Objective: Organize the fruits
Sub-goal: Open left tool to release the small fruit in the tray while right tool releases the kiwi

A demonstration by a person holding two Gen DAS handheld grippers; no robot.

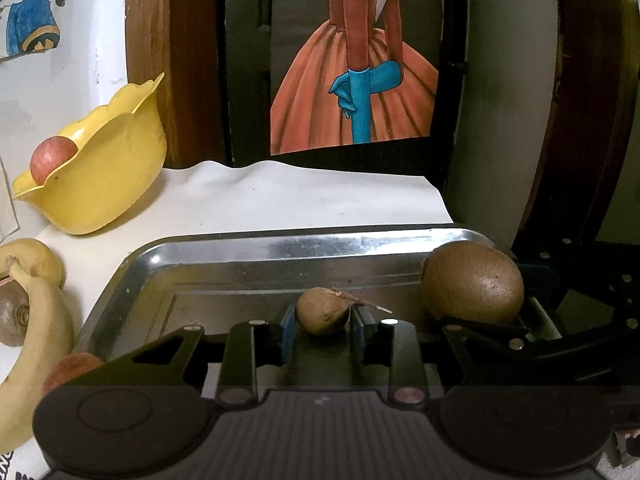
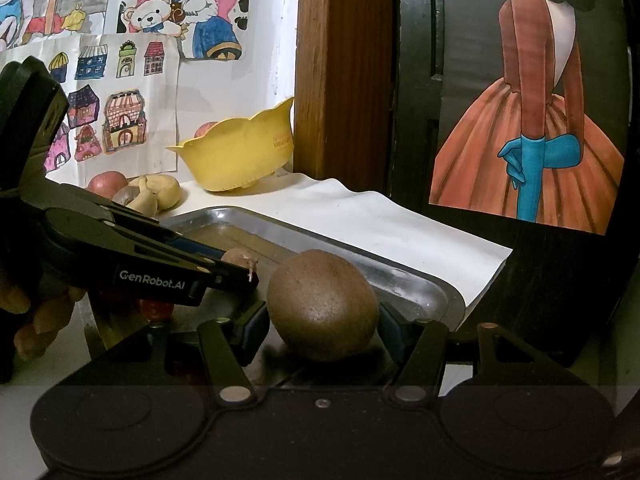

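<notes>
On the white-covered bench [image 1: 280, 200] sits your steel tray [image 1: 248, 252], with a yellow bowl [image 1: 108, 184] holding an apple [image 1: 52, 158] behind. Your right gripper [image 2: 322, 326] has its jaws pinching the large brown fruit [image 2: 322, 306] over the tray. Your left gripper [image 1: 323, 318] has its jaws clamped on the small brown fruit [image 1: 322, 311].

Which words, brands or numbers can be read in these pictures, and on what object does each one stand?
"GenRobot.AI": white print on the side of the left gripper.
Reddish print on the yellow bowl: too blurred to read.
Dark lettering at the left wrist view's bottom left corner: cut off, unreadable.
</notes>
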